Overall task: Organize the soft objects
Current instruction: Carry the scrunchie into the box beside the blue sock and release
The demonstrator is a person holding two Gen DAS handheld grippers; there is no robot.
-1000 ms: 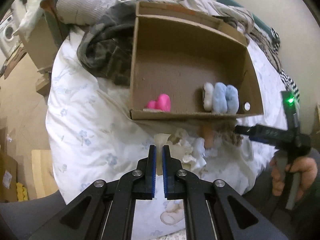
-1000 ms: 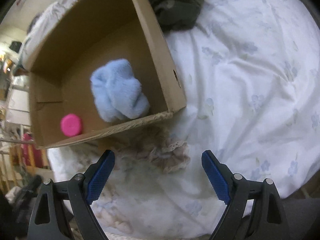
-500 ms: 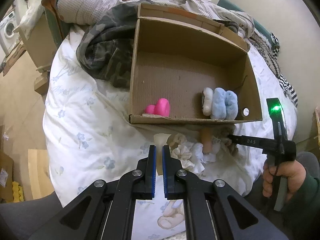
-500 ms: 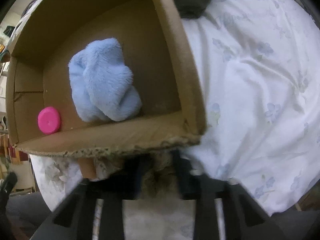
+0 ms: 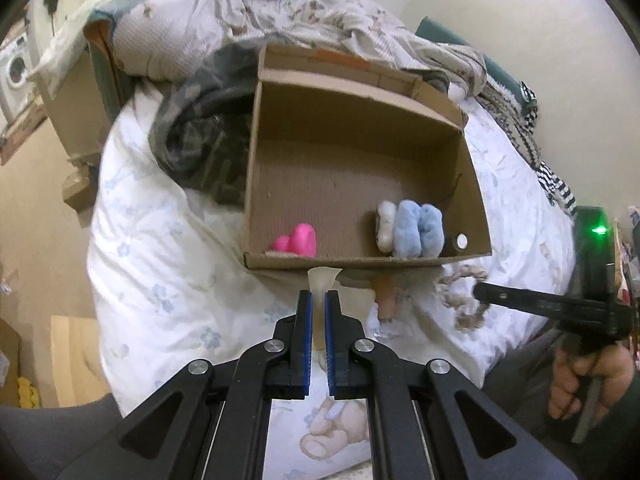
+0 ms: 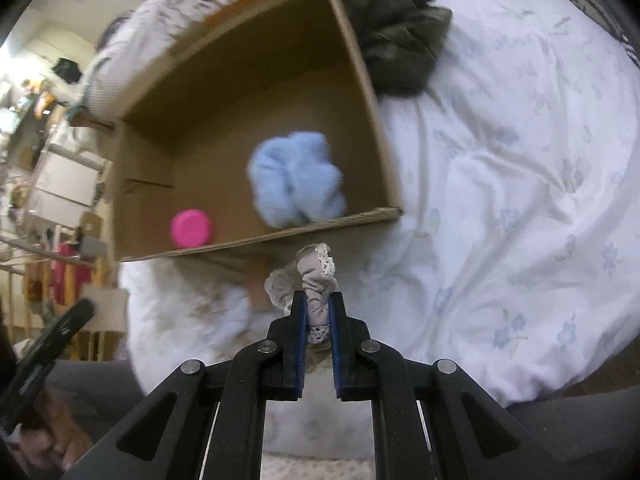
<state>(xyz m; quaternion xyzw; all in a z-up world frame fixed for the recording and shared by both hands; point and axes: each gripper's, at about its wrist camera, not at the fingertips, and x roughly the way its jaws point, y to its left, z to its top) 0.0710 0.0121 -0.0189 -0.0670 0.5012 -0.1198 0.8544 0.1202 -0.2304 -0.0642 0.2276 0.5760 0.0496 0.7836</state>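
- The left gripper (image 5: pixel 316 300) is clamped on a pale, translucent-looking piece (image 5: pixel 323 280) that pokes up past the fingertips; what it is I cannot make out, and its lower part is hidden between the jaws.
- The right gripper (image 6: pixel 318 304) is clamped on a grey lace-edged cloth (image 6: pixel 316 270), held just in front of the box (image 6: pixel 360 80); most of the cloth is bunched between the fingers.
- In the box, near its front wall: a pink thing (image 5: pixel 298 238) on the left, blue socks (image 5: pixel 418 228) with a white one on the right.
- A tan roll (image 5: pixel 385 300) lies on the sheet (image 5: pixel 160 260) below the box, partly in shadow.
- The right-wrist view is motion-blurred.
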